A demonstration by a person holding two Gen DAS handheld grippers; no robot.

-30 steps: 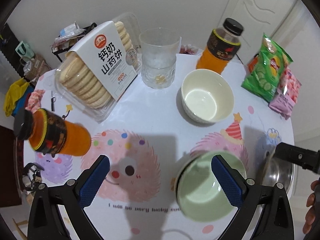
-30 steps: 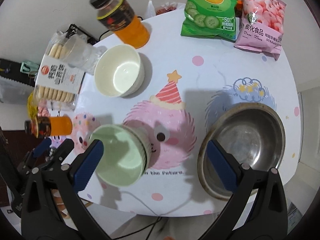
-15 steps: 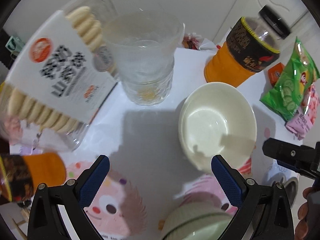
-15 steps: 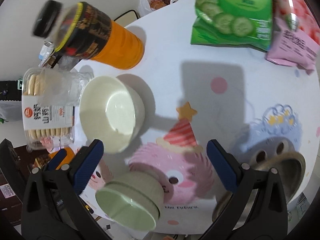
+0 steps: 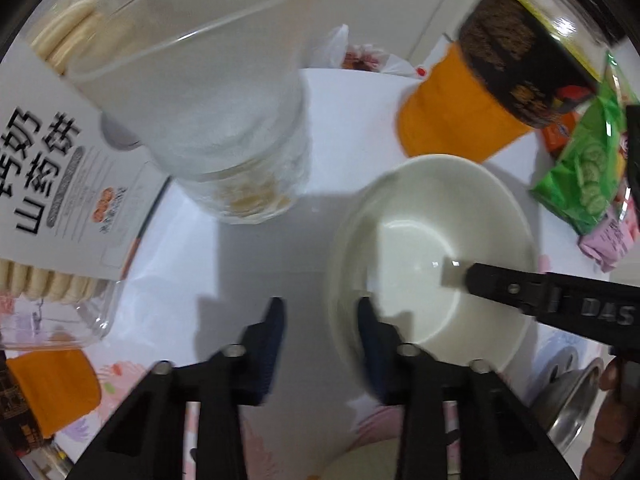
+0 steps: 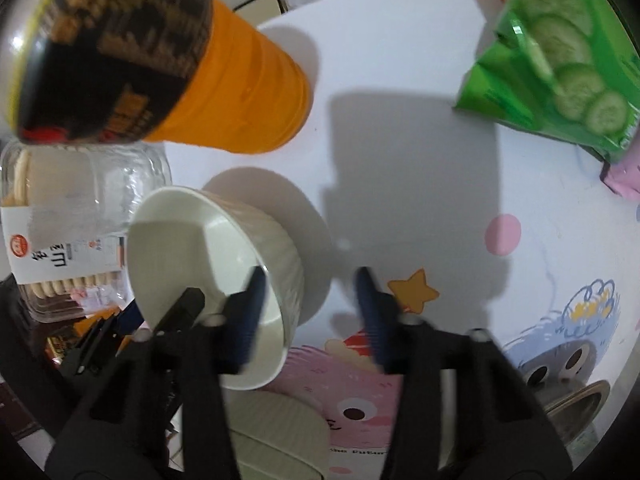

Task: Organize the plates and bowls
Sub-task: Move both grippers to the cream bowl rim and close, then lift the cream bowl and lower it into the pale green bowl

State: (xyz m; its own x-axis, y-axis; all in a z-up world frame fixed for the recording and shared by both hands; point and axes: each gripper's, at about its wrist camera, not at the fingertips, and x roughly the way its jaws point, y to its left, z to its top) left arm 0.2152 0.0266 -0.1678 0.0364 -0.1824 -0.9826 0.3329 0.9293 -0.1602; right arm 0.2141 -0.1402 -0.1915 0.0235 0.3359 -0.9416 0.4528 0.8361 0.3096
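1. Pale-green ribbed bowl (image 6: 272,432) nearest, low under the wrists on the white printed counter (image 6: 400,40), with a dull steel bowl (image 6: 576,404) off to its right. Probably the pieces to stack with.
2. Left gripper (image 5: 320,312): jaws just been closing, now narrow, astride the near rim of the round cream ceramic bowl (image 5: 432,248). One blue pad inside, one outside, not yet seen pinching.
3. Right gripper (image 6: 310,280): likewise just been closing astride the opposite rim, with a gap left outside the wall. Judged a two-sided hold for a level lift.
4. Cream bowl: glossy, empty, mid-counter.
5. Just beyond: clear glass cup (image 5: 208,100) and orange drink bottle (image 5: 460,120), crowding any lift.
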